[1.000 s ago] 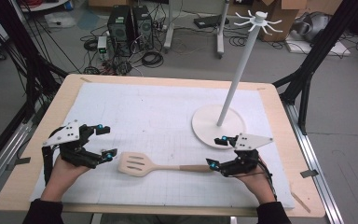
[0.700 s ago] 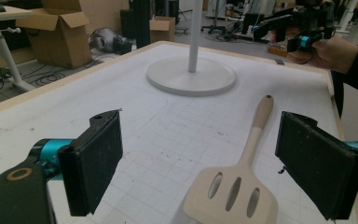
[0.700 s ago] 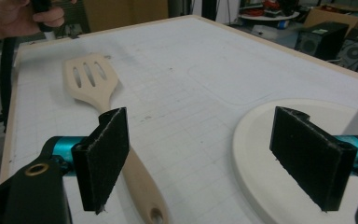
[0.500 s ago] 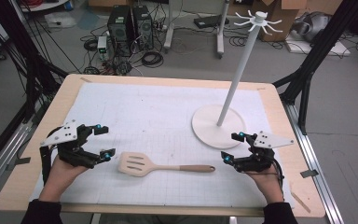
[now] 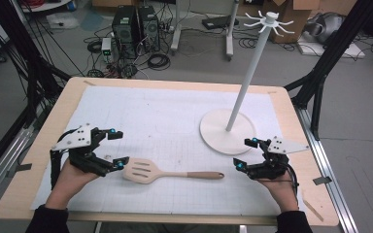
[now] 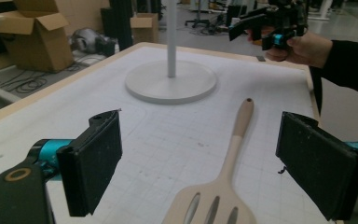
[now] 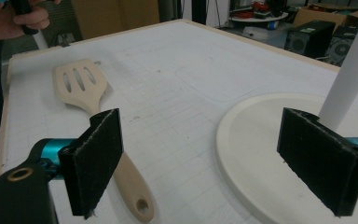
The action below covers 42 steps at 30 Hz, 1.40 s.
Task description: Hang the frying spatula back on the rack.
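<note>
- The wooden slotted spatula (image 5: pixel 148 171) is lying flat on the white gridded mat (image 5: pixel 165 121), near the front edge of the table (image 5: pixel 39 126), with its slotted head pointing toward the person's left and its handle running out to the right. There's a little hole at the handle's end, easy to spot in the right gripper view (image 7: pixel 142 205).
- The left gripper (image 5: pixel 117 149) is hovering right by the spatula's head, jaws standing wide apart with nothing between the pads. In the left gripper view the head (image 6: pixel 212 205) is sitting low between the two black jaws, but they aren't touching it.
- The right gripper (image 5: pixel 246 154) is sitting just past the handle's tip, off the wood. Its jaws have just been opening and are gaping as wide as they go, with nothing pinched in them. In the right gripper view the handle is passing close by the left-hand jaw, not gripped.
- Further out, the white stand (image 5: pixel 245 82) is standing upright on its round base (image 5: pixel 218 133) on the mat's right side, just behind the right gripper. It has a ring of small hooks (image 5: pixel 267 22) at the top.
- Beyond the table, two black computer towers (image 5: pixel 131 24) and a mess of cables are sitting on the floor.
</note>
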Motion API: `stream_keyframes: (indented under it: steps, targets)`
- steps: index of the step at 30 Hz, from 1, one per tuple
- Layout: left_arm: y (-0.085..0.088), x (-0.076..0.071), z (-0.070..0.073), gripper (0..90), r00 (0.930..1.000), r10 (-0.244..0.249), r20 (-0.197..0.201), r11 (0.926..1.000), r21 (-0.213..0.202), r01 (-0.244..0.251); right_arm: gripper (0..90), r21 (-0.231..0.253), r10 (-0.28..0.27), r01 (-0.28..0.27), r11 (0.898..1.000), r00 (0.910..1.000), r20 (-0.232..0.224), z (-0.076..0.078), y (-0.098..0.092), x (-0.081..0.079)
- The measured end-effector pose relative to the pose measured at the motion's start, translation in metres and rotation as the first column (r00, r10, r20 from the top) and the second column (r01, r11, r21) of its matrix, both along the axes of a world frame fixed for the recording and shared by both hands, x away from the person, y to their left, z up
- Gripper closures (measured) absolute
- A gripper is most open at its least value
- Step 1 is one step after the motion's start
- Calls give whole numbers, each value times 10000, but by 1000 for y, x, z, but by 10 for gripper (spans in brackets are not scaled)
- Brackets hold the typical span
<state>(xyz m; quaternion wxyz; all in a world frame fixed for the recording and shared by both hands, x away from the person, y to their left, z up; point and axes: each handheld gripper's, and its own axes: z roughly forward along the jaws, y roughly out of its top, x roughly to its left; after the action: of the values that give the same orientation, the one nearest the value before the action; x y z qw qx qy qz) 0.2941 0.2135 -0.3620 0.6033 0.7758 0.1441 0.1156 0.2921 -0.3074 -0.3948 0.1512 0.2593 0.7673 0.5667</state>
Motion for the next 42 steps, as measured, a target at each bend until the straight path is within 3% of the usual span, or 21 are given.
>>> stream_keyframes:
  steps: [9, 14, 17, 20, 24, 28, 31, 32, 34, 35, 37, 38, 39, 40, 41, 42]
  targets:
    - [-40, 5, 11, 147, 9958, -885, -236, 9937, 674, 899, 134, -85, -41, 40, 10000, 9999, -95, -2, -3, 2]
    - [-59, 8, 12, 147, 9920, -1169, -481, 9826, 1395, 1226, 134, -178, -50, 50, 9998, 10000, -21, -2, -4, 2]
    - [-72, 10, 10, 147, 9888, -1330, -678, 9710, 1911, 1437, 134, -159, -65, 63, 9999, 9999, -82, -2, -4, 2]
    - [-85, 12, 7, 147, 9833, -1601, -867, 9495, 2587, 1774, 135, -190, -73, 71, 9998, 9999, -104, -3, -4, 3]
    - [-100, 15, -1, 147, 9754, -1815, -1252, 9268, 3098, 2123, 135, -244, -54, 51, 9997, 9999, -125, -3, -4, 3]
    - [-112, 18, -9, 149, 9704, -1812, -1598, 8961, 3798, 2299, 136, -302, -55, 53, 9995, 10000, -81, -3, -4, 3]
    - [-121, 20, -15, 155, 9657, -1909, -1761, 8756, 4141, 2486, 137, -333, -65, 60, 9994, 9999, -147, -4, -4, 3]
    - [-121, 20, -15, 159, 9657, -1909, -1761, 8756, 4141, 2486, 137, -333, -65, 60, 9994, 9999, -147, -4, -4, 3]
    - [-129, 22, -19, 165, 9633, -1943, -1851, 8593, 4416, 2581, 138, -346, -41, 36, 9994, 9999, -167, -4, -4, 4]
    - [-132, 22, -21, 170, 9618, -1933, -1940, 8554, 4468, 2620, 139, -346, -18, 12, 9994, 9998, -173, -4, -4, 4]
    - [-138, 23, -23, 178, 9597, -1937, -2037, 8365, 4768, 2701, 140, -373, -30, 24, 9993, 9998, -179, -4, -3, 4]
    - [-142, 23, -25, 178, 9585, -1926, -2100, 8234, 4968, 2743, 140, -379, -19, 11, 9993, 9998, -203, -5, -3, 4]
    - [-145, 24, -26, 180, 9574, -1923, -2156, 8161, 5066, 2780, 140, -384, -19, 12, 9993, 9998, -174, -5, -3, 4]
    - [-145, 24, -26, 181, 9574, -1923, -2156, 8161, 5066, 2780, 142, -398, -22, 15, 9992, 9999, -160, -5, -3, 4]
    - [-151, 24, -30, 183, 9573, -1900, -2177, 7973, 5348, 2798, 144, -379, -31, 21, 9993, 9997, -240, -5, -3, 4]
    - [-154, 24, -32, 186, 9570, -1875, -2212, 7867, 5496, 2812, 144, -375, -34, 25, 9993, 9997, -229, -5, -4, 4]
